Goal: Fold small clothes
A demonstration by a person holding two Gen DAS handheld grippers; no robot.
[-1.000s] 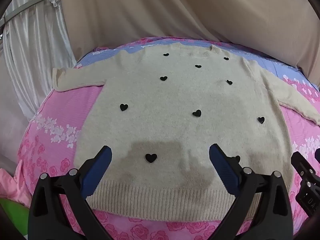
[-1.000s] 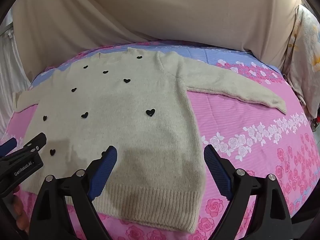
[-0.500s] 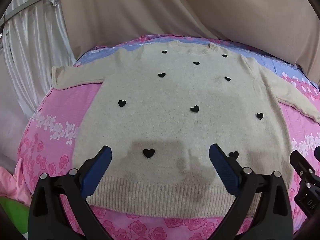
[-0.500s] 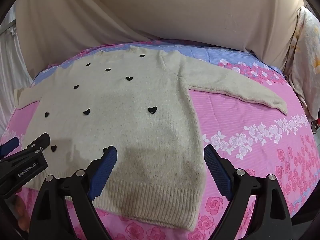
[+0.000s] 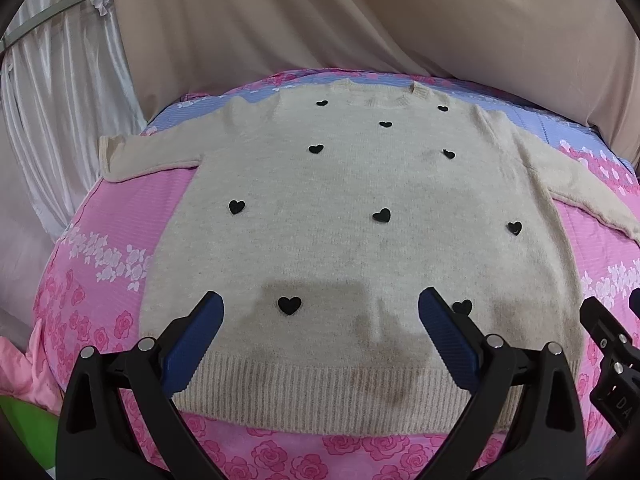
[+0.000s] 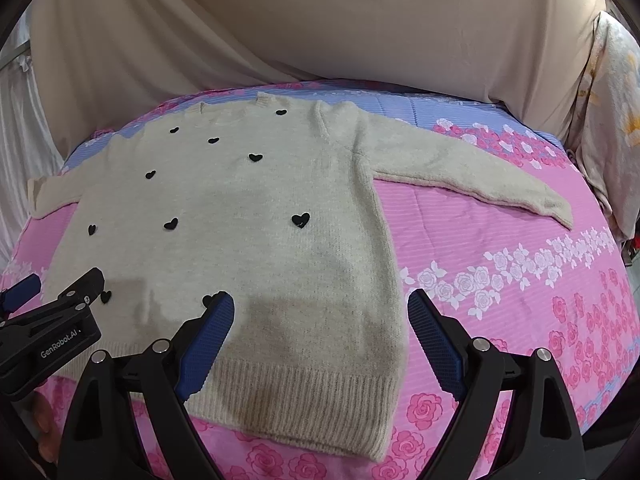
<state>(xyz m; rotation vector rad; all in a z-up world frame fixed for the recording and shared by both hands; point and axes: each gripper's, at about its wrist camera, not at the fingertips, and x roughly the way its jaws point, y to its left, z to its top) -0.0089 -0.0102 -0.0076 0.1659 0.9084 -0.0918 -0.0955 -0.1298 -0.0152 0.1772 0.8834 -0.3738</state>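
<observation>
A small cream knitted sweater (image 5: 360, 184) with black hearts lies flat, front up, on a pink floral bedsheet (image 5: 108, 248), sleeves spread out to both sides. It also shows in the right wrist view (image 6: 256, 208). My left gripper (image 5: 320, 312) is open and empty, hovering above the ribbed hem (image 5: 328, 396). My right gripper (image 6: 320, 312) is open and empty above the hem's right part (image 6: 304, 396). The right sleeve (image 6: 472, 176) stretches out to the right. The left gripper's body (image 6: 52, 328) shows at the left edge of the right wrist view.
A beige cloth (image 6: 320, 28) hangs behind the bed. White curtains (image 5: 60, 100) hang at the left. A floral fabric (image 6: 612, 112) hangs at the right. Pink and green items (image 5: 20, 392) lie at the bed's lower left edge.
Both grippers have drawn back slightly toward the hem and risen a little, so more of the sweater and bed shows. Both stay open and the sweater has not moved.
</observation>
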